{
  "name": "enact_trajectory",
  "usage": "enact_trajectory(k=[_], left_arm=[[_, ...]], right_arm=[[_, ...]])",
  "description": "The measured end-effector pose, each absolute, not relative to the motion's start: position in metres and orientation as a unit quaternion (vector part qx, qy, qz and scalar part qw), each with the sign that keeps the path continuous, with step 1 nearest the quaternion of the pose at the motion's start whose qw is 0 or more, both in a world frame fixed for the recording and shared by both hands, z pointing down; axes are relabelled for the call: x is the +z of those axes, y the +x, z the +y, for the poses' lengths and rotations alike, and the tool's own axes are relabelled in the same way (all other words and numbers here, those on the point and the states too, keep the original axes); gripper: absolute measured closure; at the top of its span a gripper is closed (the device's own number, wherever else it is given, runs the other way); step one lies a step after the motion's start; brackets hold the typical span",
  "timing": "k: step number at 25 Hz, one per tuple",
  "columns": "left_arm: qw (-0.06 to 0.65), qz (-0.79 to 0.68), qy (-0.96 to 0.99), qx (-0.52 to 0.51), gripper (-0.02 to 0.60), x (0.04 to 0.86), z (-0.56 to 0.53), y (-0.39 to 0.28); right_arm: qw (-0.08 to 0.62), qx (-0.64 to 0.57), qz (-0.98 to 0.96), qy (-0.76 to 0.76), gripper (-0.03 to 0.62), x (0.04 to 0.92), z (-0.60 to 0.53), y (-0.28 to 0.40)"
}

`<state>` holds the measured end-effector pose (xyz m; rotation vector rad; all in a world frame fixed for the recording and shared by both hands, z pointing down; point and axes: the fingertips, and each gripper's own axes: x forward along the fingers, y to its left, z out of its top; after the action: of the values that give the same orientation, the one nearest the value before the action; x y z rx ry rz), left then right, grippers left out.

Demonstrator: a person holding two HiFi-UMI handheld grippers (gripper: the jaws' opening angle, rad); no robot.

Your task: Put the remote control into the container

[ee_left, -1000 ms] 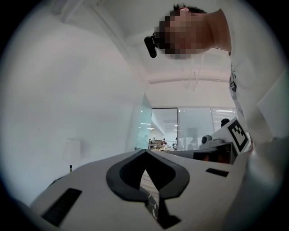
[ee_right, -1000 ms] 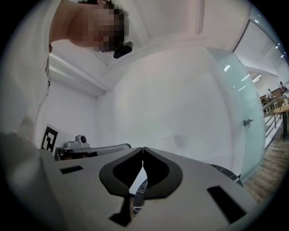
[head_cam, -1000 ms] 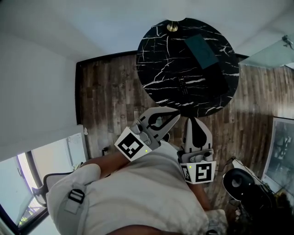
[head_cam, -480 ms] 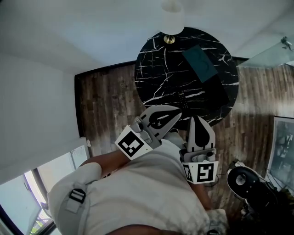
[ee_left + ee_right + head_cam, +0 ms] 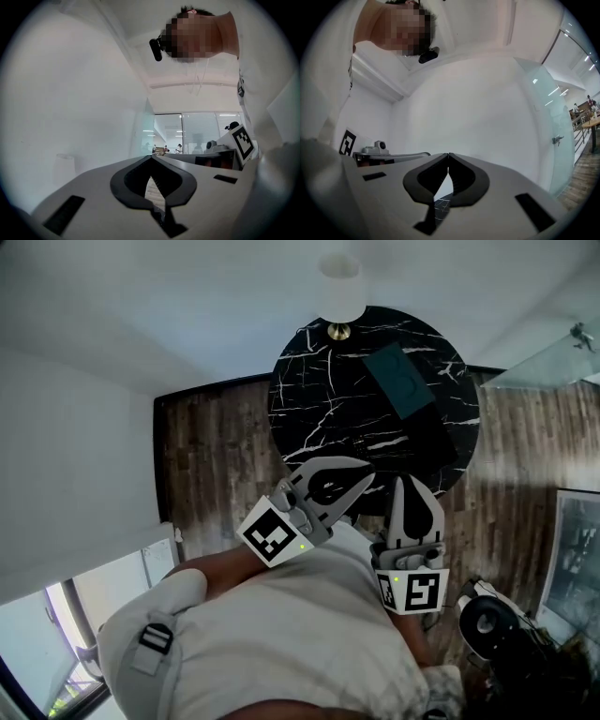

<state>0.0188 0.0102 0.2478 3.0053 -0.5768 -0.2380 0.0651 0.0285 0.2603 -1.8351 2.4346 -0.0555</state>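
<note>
A round black marble table (image 5: 319, 399) stands ahead of me. On its far right part lies the teal container (image 5: 401, 379). The remote control (image 5: 369, 452) is a thin dark bar near the table's front edge, hard to tell from the dark top. My left gripper (image 5: 368, 474) is shut and empty, its tip at the table's near edge just short of the remote. My right gripper (image 5: 413, 480) is beside it on the right, also shut and empty. In the left gripper view the left gripper (image 5: 151, 157) has its jaws meeting at the tip. The right gripper (image 5: 448, 153) shows the same in its own view.
A white lamp (image 5: 339, 287) with a brass foot stands at the table's far edge. Dark wood floor (image 5: 216, 446) surrounds the table, with a white wall (image 5: 75, 427) on the left. A glass pane (image 5: 548, 362) is at the right, and dark equipment (image 5: 487, 620) at lower right.
Both grippers have moved forward and a little up, and now overlap the table's near edge. The table sits closer in the head view and the lamp has come into sight.
</note>
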Motion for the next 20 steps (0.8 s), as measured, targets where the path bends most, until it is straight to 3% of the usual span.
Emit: enact_trajectory(k=[20], left_arm=[[0.105,-0.212,0.971,-0.018,0.574,0.308,0.013,0.018]], right_arm=[[0.012,-0.105,0.807,-0.581,0.585,0.320,0.034,0.064]])
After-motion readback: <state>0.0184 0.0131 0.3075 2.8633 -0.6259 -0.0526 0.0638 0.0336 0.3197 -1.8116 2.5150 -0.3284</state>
